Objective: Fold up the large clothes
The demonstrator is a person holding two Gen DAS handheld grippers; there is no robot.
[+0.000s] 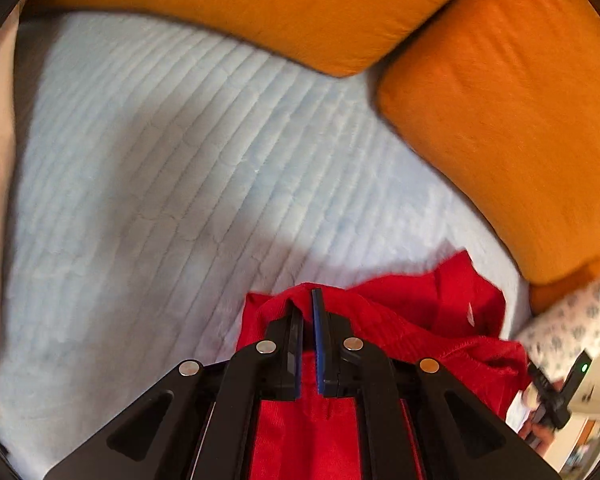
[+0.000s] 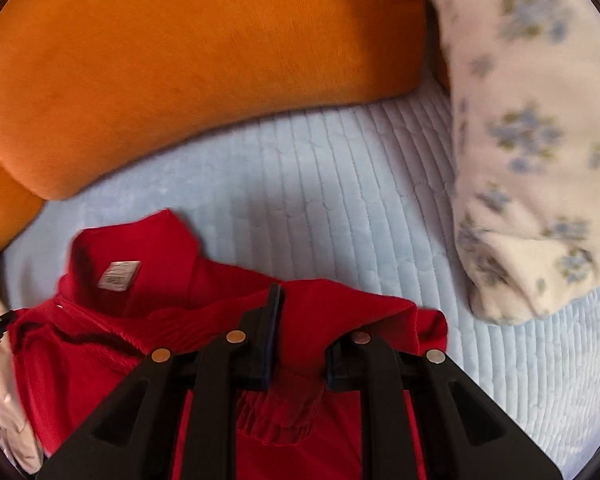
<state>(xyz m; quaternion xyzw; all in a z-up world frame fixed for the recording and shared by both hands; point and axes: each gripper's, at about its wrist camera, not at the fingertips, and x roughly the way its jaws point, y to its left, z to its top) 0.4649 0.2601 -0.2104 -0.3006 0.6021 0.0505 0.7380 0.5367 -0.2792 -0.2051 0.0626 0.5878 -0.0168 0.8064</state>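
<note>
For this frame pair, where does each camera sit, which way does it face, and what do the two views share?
Left wrist: on the left hand-held gripper, looking steeply down its fingers at the red garment, the pale blue quilted cover and the orange cushions; its jaws pinch red fabric.
Right wrist: on the right hand-held gripper, looking down at the red garment, an orange cushion and a floral blanket; bunched fabric sits between its jaws.
Shared: garment, cover, cushions, blanket.
</note>
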